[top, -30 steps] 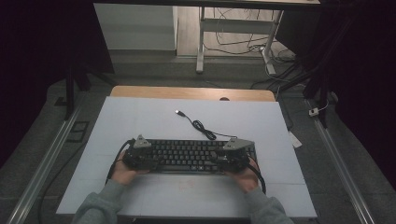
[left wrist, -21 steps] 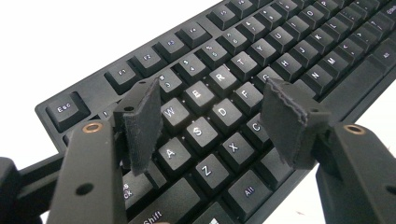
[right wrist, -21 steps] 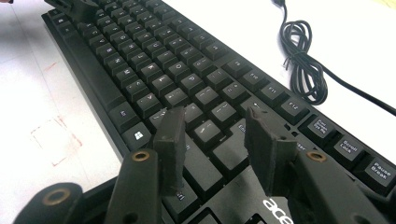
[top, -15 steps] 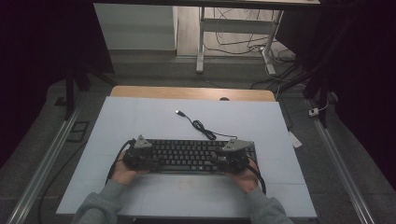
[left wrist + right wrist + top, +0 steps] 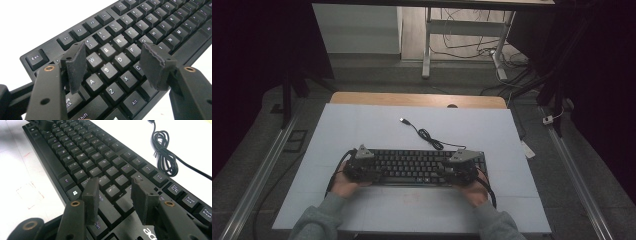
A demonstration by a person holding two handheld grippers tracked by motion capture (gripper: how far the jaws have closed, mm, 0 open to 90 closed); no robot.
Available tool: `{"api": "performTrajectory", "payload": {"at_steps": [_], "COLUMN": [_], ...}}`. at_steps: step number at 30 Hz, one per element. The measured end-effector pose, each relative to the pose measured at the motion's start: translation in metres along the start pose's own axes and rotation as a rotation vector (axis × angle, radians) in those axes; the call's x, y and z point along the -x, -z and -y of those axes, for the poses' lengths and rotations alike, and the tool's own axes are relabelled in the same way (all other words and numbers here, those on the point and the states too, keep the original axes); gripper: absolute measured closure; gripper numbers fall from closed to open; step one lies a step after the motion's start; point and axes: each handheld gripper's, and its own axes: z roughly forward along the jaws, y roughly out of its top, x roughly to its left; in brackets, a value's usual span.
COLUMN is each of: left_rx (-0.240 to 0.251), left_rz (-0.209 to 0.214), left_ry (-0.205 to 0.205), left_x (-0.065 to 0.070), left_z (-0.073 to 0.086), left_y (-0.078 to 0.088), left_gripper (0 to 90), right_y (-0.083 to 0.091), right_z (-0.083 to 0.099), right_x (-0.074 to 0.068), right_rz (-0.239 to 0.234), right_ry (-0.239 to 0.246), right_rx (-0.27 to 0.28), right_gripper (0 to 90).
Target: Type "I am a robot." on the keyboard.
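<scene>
Jaws apart over keyboard (image 5: pixel 412 166) ends — table (image 5: pixel 362 125) around.

The keyboard (image 5: pixel 412 167) lies across the near middle of the table (image 5: pixel 362 125), with a gripper over each end. Its coiled cable (image 5: pixel 427 136) trails over the surface just behind it. The left, right and far parts of the table lie bare, as does the near strip.

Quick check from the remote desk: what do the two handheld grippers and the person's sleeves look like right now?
Both are black. The left gripper has flat jaw arms with brass-ringed holes and dark, rough-edged pads; the right gripper matches. In the high view each carries a grey three-cornered plate and trails a black cable. The sleeves are grey-green.
</scene>
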Motion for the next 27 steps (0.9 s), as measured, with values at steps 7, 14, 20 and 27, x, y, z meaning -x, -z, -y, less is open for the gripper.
{"api": "performTrajectory", "payload": {"at_steps": [7, 14, 20, 27], "left_rx": [0.000, 0.007, 0.021, 0.030], "left_rz": [-0.001, -0.003, -0.008, -0.008], "left_ry": [-0.001, 0.002, 0.010, 0.013], "left_x": [0.0000, -0.0005, -0.0021, -0.0027], "left_z": [-0.0001, -0.0006, -0.0018, -0.0036], "left_y": [-0.0001, 0.0004, 0.0028, 0.0042], "left_gripper": [38.3, 38.3, 38.3, 38.3], "right_y": [-0.0004, -0.0023, -0.0041, -0.0051], "right_z": [-0.0004, -0.0004, -0.0003, -0.0003], "right_x": [-0.0004, -0.0015, -0.0025, -0.0028], "right_rz": [-0.002, -0.010, -0.012, -0.013], "right_ry": [0.005, 0.005, 0.007, 0.010], "right_rx": [-0.002, -0.011, -0.014, -0.017], "right_gripper": [58.2, 57.6, 57.1, 56.8]}}
